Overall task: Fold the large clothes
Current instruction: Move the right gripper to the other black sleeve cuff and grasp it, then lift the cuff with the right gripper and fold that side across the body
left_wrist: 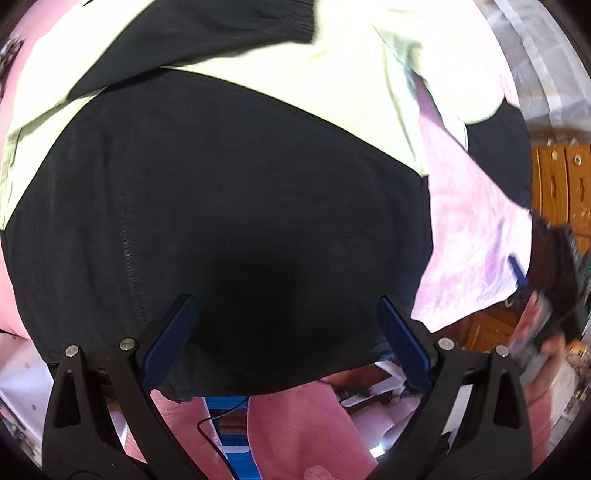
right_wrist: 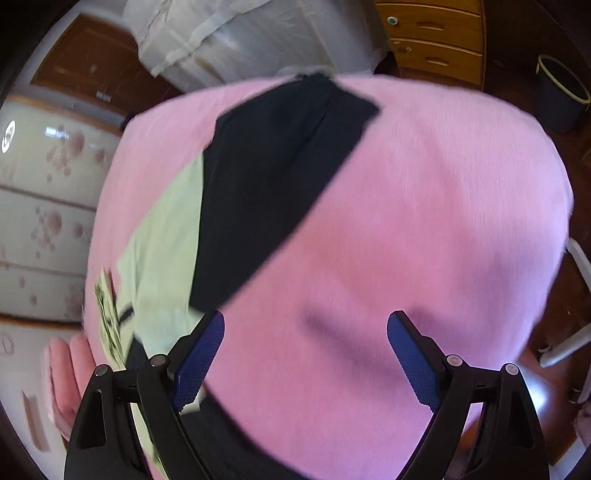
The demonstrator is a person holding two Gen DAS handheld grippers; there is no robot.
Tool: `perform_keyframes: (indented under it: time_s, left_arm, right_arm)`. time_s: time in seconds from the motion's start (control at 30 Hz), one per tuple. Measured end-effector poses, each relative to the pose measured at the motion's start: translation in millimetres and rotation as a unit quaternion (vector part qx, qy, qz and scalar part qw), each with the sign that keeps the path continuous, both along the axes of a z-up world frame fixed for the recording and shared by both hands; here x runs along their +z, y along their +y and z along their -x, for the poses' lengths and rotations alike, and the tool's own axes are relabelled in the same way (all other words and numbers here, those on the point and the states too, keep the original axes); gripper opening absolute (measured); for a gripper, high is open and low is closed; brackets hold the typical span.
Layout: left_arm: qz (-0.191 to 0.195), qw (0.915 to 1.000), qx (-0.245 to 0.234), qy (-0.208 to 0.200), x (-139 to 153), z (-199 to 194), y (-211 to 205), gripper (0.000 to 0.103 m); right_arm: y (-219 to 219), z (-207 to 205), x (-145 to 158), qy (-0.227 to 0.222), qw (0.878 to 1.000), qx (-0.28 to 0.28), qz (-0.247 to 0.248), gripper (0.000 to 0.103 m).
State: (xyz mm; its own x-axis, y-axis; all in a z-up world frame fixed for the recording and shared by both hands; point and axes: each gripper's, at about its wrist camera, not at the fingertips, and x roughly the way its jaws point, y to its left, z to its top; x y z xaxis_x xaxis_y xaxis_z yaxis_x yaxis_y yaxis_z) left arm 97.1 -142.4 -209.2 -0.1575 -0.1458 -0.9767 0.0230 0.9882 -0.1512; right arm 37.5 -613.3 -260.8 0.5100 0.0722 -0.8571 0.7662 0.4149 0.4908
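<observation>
Below our left tool (left_wrist: pixel 286 325) lies the garment (left_wrist: pixel 229 206), a black and pale green top spread flat over a pink cover (right_wrist: pixel 424 229). Its black panel fills the near middle of the left view, the green part lies beyond it, and a black sleeve (left_wrist: pixel 207 29) crosses the far edge. We see the left tool's blue pads (left_wrist: pixel 173 336) standing wide apart with only cloth beneath them, nothing gripped. Our right tool (right_wrist: pixel 306 350) is also wide and holds nothing; it hangs over bare pink cover, with the garment's black and green corner to its left. A hand (right_wrist: pixel 66 373) shows at the near left edge there. Wooden drawers (right_wrist: pixel 436 40) stand far right, beside a dark bin (right_wrist: pixel 561 96).
</observation>
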Motion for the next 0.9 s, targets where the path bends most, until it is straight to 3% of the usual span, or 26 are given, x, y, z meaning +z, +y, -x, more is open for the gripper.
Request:
perform_keyframes:
  time_s: [0.13, 0.27, 0.53, 0.6, 0.67, 0.73, 0.8, 0.83, 0.9]
  left_arm:
    - [-0.025, 0.9994, -0.023, 0.002, -2, -8, -24, 0.096]
    - [-0.03, 0.9995, -0.01, -0.001, 3, -20, -38, 0.096]
    - [-0.027, 0.9995, 0.015, 0.0, 14, -34, -57, 0.096]
    - [-0.027, 0.9996, 0.011, 0.001, 16, -34, -64, 0.096]
    - [-0.021, 0.9998, 0.004, -0.001, 19, -33, -68, 0.096]
    - [-0.011, 0.9999, -0.003, -0.01, 22, -34, -74, 0.096]
    - [-0.004, 0.9996, -0.011, -0.024, 30, -35, -81, 0.096]
    - [-0.001, 0.9993, -0.015, -0.033, 35, -35, -83, 0.096]
    - [0.002, 0.9988, -0.024, -0.044, 43, -36, -86, 0.096]
  right_arm:
    - [-44, -13, -8, -0.009, 1.0, -0.024, -0.005, 0.091]
    - [-74, -25, -21, -0.011, 0.999, -0.051, -0.011, 0.091]
    - [-100, -44, -29, -0.029, 0.996, -0.071, 0.035, 0.091]
    - [-104, -49, -29, -0.04, 0.995, -0.072, 0.056, 0.083]
    - [-104, -53, -31, -0.026, 0.993, -0.08, 0.08, 0.053]
    - [-109, -52, -34, -0.023, 0.991, -0.113, 0.067, 0.04]
    - [-112, -47, -34, -0.047, 0.986, -0.153, 0.045, 0.017]
    - [-113, -46, -33, -0.056, 0.984, -0.166, 0.035, 0.011]
    - [-112, -47, -25, -0.056, 0.981, -0.18, 0.033, 0.011]
